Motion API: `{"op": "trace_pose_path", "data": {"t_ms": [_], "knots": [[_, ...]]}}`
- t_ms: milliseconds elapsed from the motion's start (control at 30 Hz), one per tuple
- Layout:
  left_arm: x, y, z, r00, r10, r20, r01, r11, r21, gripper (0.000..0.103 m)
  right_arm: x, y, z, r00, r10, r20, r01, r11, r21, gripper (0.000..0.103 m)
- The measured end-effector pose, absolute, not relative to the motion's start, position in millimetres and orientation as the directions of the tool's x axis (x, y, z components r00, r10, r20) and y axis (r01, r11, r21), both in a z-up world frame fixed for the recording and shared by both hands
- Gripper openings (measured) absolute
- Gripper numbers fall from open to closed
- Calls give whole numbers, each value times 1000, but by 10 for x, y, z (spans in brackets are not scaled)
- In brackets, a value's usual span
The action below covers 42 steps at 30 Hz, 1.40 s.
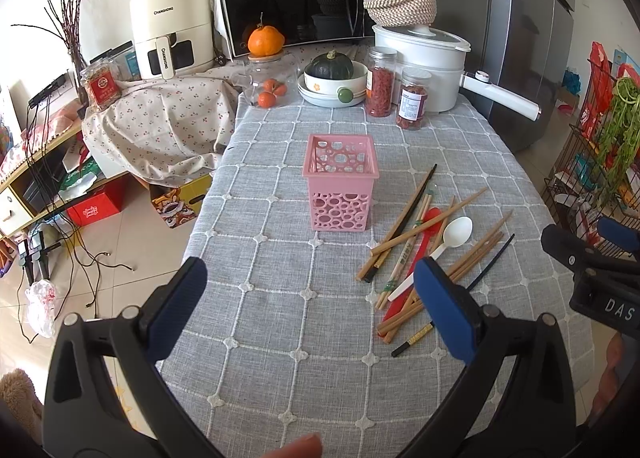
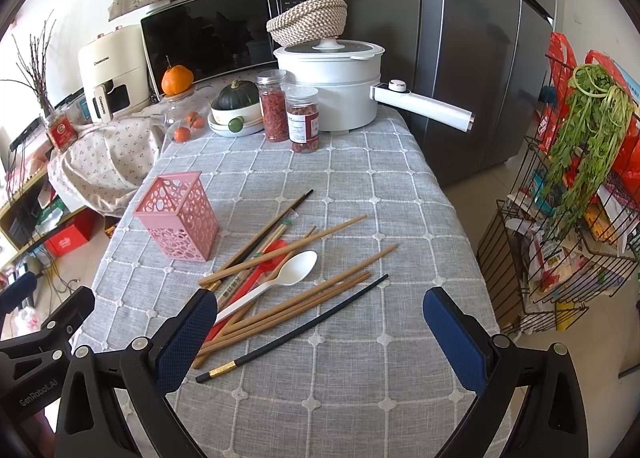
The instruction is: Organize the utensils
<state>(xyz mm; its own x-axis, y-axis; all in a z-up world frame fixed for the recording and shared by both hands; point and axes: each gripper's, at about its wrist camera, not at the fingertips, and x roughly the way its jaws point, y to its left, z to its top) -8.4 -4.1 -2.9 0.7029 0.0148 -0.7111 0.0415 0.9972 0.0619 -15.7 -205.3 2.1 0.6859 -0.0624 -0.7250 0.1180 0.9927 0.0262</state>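
The holder [image 1: 340, 182] is standing upright on the table [image 1: 280, 338], with the chopsticks [image 1: 424, 226] and spoon [image 1: 452, 236] lying jumbled to its right; jars [image 1: 412, 98] and pot [image 1: 424, 58] are sitting behind.

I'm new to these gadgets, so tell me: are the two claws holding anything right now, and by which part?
Nothing is held. The left gripper and right gripper are both open above the grey checked tablecloth, empty.

red spoon [image 2: 269, 258]: mostly under chopsticks [image 2: 320, 292] | jar label [image 2: 300, 123]: unreadable
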Motion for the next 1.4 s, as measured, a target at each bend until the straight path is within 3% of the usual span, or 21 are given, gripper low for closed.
{"op": "trace_pose_path", "data": {"t_ms": [767, 967, 1100, 1200, 1267, 1400], "knots": [[-90, -70, -43, 719, -12, -695, 56, 998, 40, 103, -155, -2162, 50, 688, -72, -722, 144, 989, 39, 103], [-39, -159, -95, 676, -109, -729, 173, 985, 13, 103, -62, -2319, 68, 673, -17, -739, 137, 985, 101, 103], [8, -347, -65, 633, -153, -759, 257, 966, 20, 103, 36, -2493, 46, 650, -55, -758, 172, 982, 77, 103], [84, -559, 54, 616, -171, -769, 326, 944, 51, 97, 120, -2662, -37, 601, -39, -798, 184, 979, 90, 103], [207, -706, 130, 599, -191, -778, 368, 928, 56, 84, 165, -2769, -92, 567, -25, -823, 194, 976, 104, 103], [523, -1042, 121, 527, -206, -824, 452, 890, 66, 71, 212, -2952, -196, 520, -5, -854, 213, 969, 124, 103]]}}
